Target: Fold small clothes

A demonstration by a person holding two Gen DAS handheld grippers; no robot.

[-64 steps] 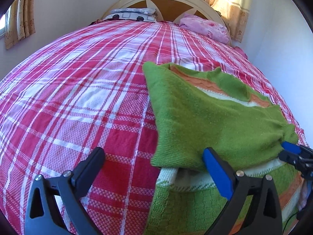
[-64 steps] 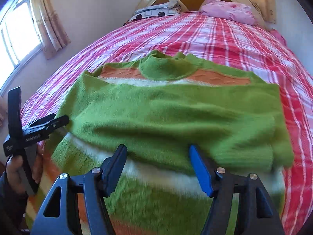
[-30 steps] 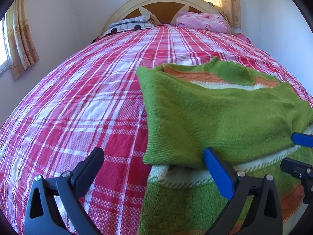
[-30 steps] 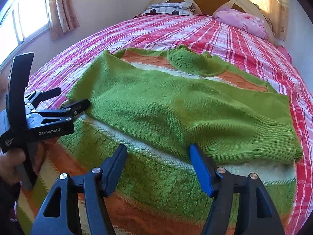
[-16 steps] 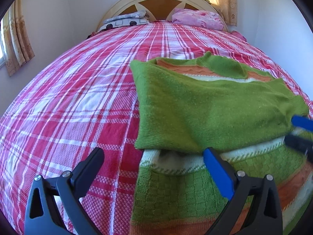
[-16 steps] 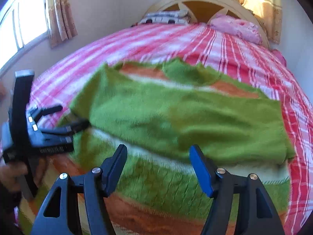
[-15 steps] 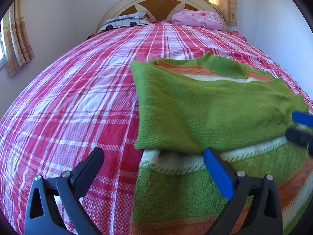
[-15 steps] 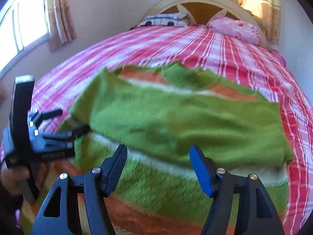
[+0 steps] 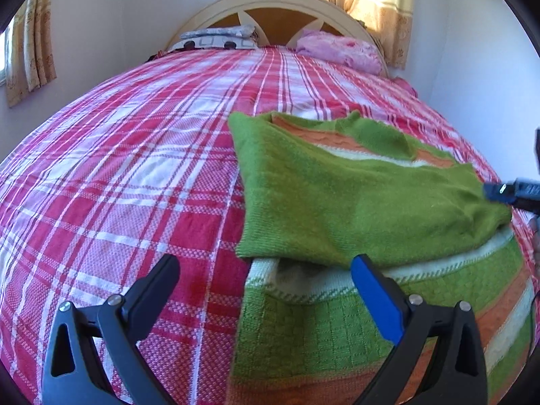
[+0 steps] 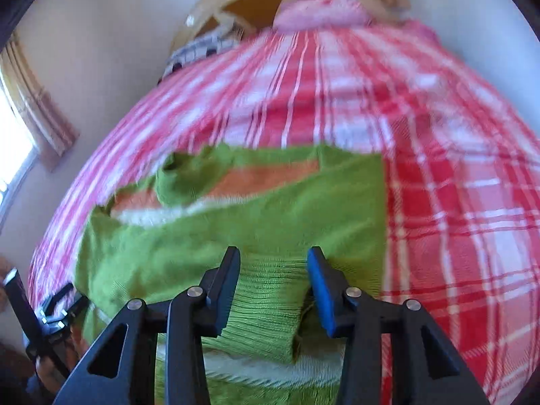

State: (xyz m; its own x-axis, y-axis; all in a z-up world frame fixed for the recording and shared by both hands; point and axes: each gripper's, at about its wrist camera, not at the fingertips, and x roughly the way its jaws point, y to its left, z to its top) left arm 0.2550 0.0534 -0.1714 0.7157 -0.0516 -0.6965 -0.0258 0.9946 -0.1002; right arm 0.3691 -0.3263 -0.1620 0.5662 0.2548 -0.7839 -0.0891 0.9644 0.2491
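A green sweater (image 9: 337, 209) with orange and white stripes lies flat on the red plaid bed (image 9: 135, 168), one sleeve folded across its chest. My left gripper (image 9: 266, 280) hovers open over the sweater's left side, where the folded sleeve meets the hem part, with nothing between its fingers. My right gripper (image 10: 274, 265) is over the ribbed sleeve cuff (image 10: 266, 307) at the sweater's right edge. Its jaws are closing with the cuff between them, and the blurred picture shows no firm pinch. The right gripper (image 9: 506, 193) also shows at the right edge of the left wrist view.
A pink pillow (image 9: 337, 50) and a patterned pillow (image 9: 216, 38) lie by the headboard (image 9: 270, 3). Walls stand close on the right and behind the bed. Curtained windows (image 10: 33, 108) are on the left. A hand holds the left gripper (image 10: 72, 295) at the lower left.
The right gripper has swung right along the sweater to the sleeve cuff, rolled, and its jaws have narrowed around the cuff. The left gripper has barely moved.
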